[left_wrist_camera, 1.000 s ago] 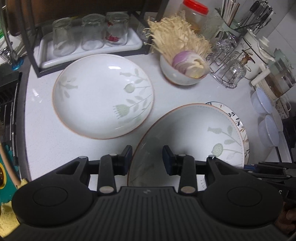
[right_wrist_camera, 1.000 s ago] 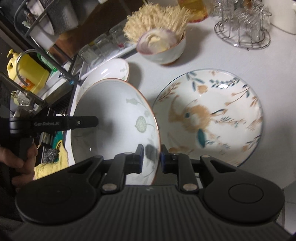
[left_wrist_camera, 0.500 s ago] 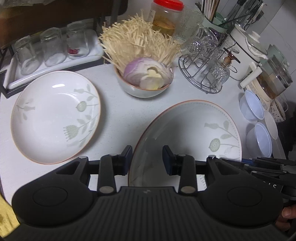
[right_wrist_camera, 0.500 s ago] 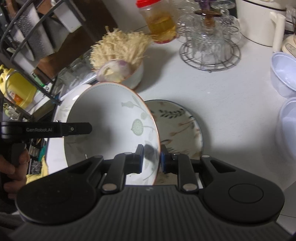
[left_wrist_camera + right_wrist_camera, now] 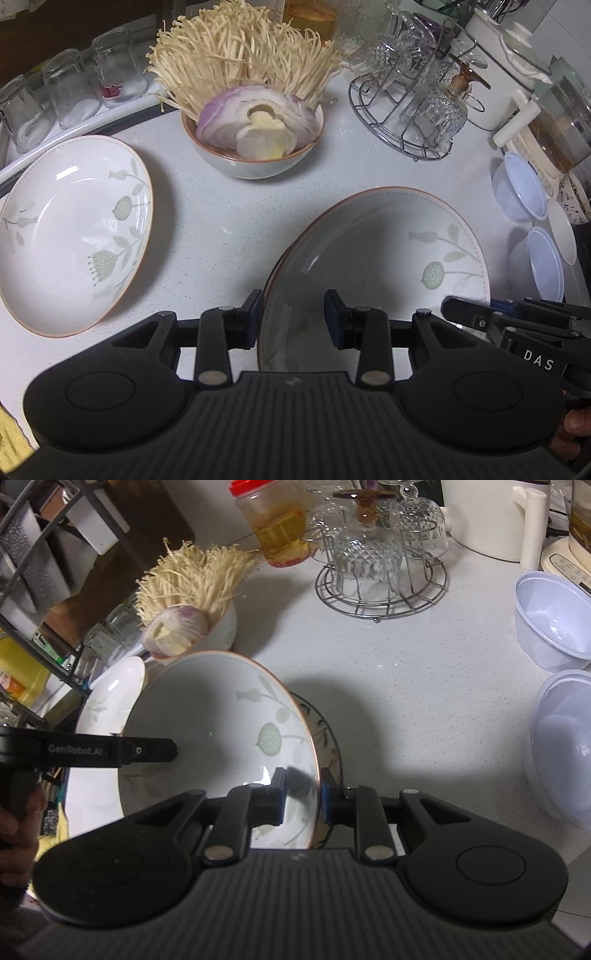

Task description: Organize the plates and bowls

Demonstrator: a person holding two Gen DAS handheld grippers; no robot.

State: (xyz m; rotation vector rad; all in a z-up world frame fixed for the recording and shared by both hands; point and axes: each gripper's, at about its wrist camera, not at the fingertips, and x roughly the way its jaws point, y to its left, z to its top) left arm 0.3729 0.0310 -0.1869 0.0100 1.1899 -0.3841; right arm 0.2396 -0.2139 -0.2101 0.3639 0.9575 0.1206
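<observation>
Right wrist view: my right gripper [image 5: 302, 794] and left gripper [image 5: 293, 317] each clamp opposite rims of the floral plate [image 5: 221, 738], now carried lower over the patterned plate [image 5: 325, 734], so stacking appears imminent.

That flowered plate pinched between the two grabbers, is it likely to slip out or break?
The flowered plate looks glazed and shiny, so it is probably slippery where the right gripper pinches its rim. It seems rigid ceramic, likely heavy for such a thin edge grip, which may be why the left gripper takes the opposite rim. Dropped onto the patterned plate below, it could chip.
</observation>
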